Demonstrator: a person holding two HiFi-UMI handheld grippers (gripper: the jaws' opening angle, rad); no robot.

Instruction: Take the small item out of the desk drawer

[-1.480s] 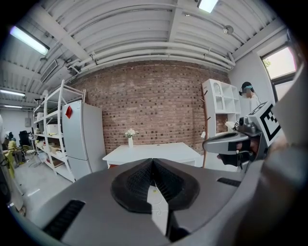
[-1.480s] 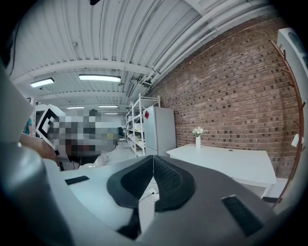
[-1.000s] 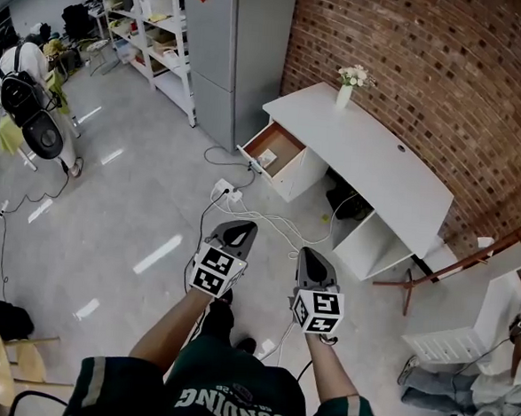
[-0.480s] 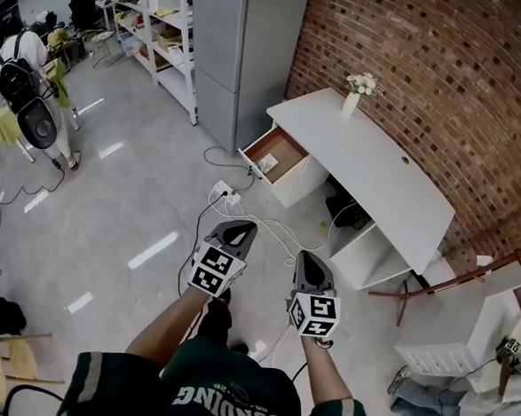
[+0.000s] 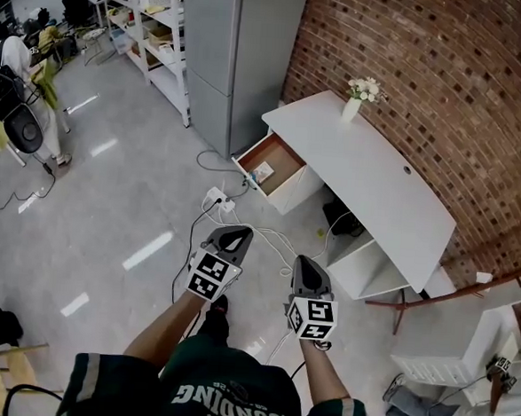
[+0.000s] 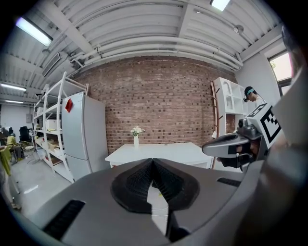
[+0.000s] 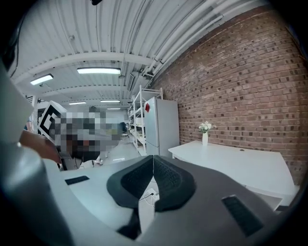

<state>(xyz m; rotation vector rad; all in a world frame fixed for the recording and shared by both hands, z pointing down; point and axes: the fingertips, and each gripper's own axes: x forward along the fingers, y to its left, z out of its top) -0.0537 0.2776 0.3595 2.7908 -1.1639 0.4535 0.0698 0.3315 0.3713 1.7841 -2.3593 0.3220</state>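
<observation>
On a glossy grey floor [image 5: 118, 202] by a red brick wall [image 5: 430, 72], the left gripper [image 5: 234, 235] and right gripper [image 5: 304, 266] are both pressed together on nothing, well apart from the white desk [image 5: 378, 184]. Its wood-lined drawer [image 5: 280, 151] is pulled out, and a small pale item [image 5: 263, 171], too small to identify, lies near its front. White cables with a power strip [image 5: 215, 198] cross the open floor between the grippers and the drawer.
</observation>
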